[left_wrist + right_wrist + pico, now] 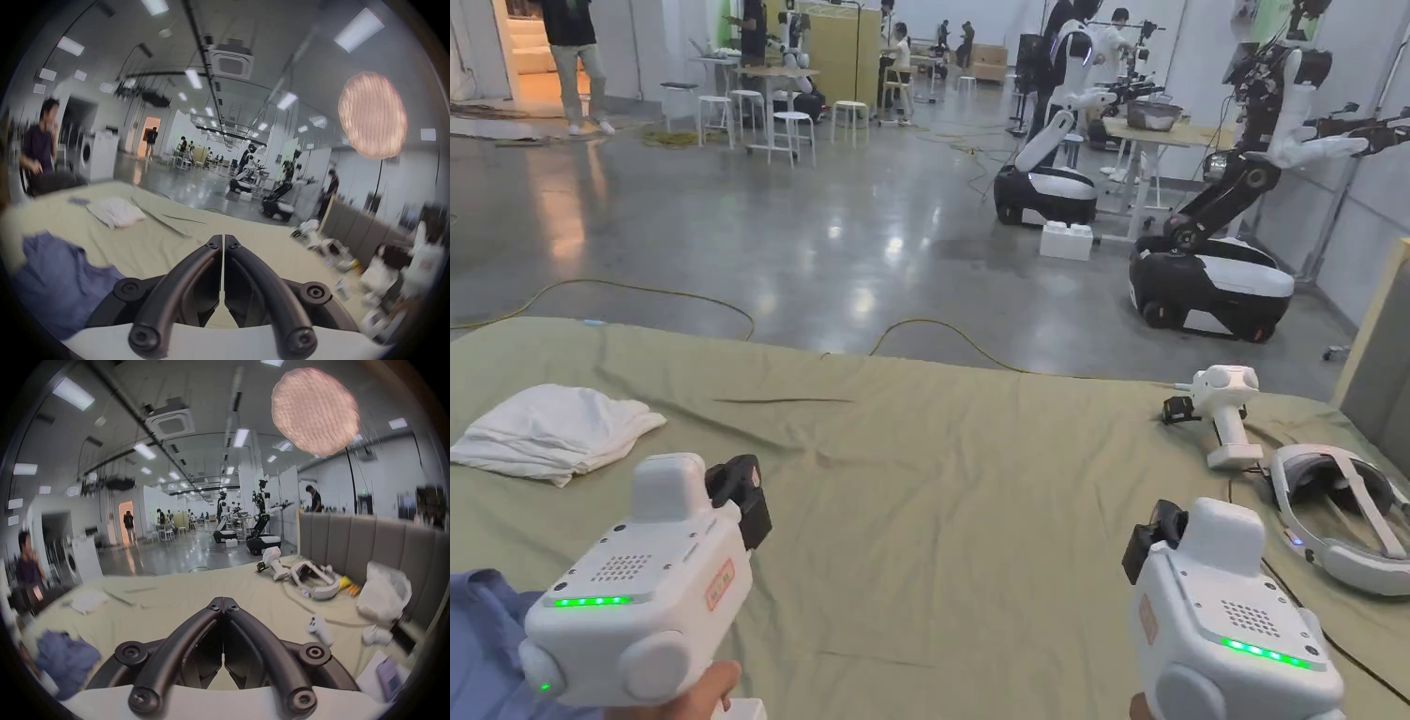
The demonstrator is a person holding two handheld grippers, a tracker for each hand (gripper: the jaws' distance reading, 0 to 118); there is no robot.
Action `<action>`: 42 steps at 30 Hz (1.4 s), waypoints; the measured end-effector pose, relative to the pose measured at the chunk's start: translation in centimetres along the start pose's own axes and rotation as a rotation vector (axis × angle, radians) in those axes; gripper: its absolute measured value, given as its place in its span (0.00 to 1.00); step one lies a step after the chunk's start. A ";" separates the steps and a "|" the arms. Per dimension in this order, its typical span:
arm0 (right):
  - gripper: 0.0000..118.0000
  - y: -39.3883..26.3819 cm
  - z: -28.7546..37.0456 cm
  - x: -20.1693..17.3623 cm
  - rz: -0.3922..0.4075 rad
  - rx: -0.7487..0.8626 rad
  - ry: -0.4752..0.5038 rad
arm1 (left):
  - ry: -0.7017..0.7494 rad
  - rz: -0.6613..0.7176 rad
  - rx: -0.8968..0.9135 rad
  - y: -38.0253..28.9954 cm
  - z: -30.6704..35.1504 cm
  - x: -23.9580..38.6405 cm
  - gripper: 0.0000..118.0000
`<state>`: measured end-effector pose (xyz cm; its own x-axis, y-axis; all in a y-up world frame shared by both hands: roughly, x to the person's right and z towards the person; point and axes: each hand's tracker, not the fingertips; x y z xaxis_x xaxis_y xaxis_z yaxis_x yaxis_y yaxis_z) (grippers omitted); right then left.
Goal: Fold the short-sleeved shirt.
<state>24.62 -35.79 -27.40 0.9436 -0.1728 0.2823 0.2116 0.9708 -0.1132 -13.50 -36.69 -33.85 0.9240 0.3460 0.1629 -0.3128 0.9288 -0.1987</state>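
Note:
A crumpled blue shirt (483, 637) lies on the green bed sheet (956, 487) at the near left corner, also seen as the blue shirt (56, 280) in the left gripper view and the blue shirt (65, 659) in the right gripper view. My left gripper (223, 237) hovers just right of it, shut, with nothing between its jaws. My right gripper (223, 600) is held farther right over bare sheet, also shut and holding nothing. In the head view, both white housings (647, 581) hide the jaws.
A folded white garment (553, 433) rests at the far left of the bed. At the right lie a spare gripper (1223, 412), a headset (1341, 525), a controller (319, 629) and a white bag (384, 593) by the grey headboard (365, 545). A person (40, 151) stands left.

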 end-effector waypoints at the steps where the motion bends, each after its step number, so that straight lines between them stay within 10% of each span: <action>1: 0.00 0.2 0.1 0.3 -0.055 0.001 0.009 | -0.021 0.073 -0.001 0.1 0.0 -0.5 0.02; 4: 0.00 0.7 0.4 1.4 -0.245 0.015 0.028 | -0.006 0.241 0.041 0.2 0.3 -1.3 0.02; 7: 0.00 1.3 0.4 1.4 -0.238 0.024 0.045 | 0.056 0.046 0.054 0.8 0.4 0.3 0.02; 10: 0.00 1.7 0.1 -0.9 0.252 0.066 0.021 | 0.143 -0.591 -0.003 1.0 -0.3 3.9 0.02; 15: 0.00 -2.4 -0.4 -4.1 1.313 0.204 -0.026 | 0.208 -1.459 -0.053 -1.7 -1.1 6.7 0.02; 18: 0.00 -4.0 -0.4 -3.7 1.593 0.244 0.004 | 0.218 -1.641 -0.023 -2.2 -0.2 6.8 0.02; 25: 0.00 -3.1 0.8 -4.0 1.136 0.123 0.026 | 0.181 -1.050 -0.047 -0.4 1.2 5.7 0.02; 30: 0.00 -1.6 -0.1 -3.7 0.565 -0.008 0.018 | 0.053 -0.372 -0.036 0.5 1.7 4.0 0.02; 34: 0.00 -0.9 -0.4 -2.4 0.161 -0.061 -0.001 | 0.084 -0.093 -0.003 -0.9 0.0 1.1 0.02; 42: 0.00 0.1 0.4 -2.0 0.151 -0.010 -0.048 | 0.097 -0.122 0.001 -0.2 -0.3 0.9 0.02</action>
<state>22.64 -35.29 -27.65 0.9516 -0.0162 0.3069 0.0707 0.9834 -0.1673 -12.59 -36.62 -33.93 0.9720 0.2161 0.0918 -0.1970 0.9634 -0.1819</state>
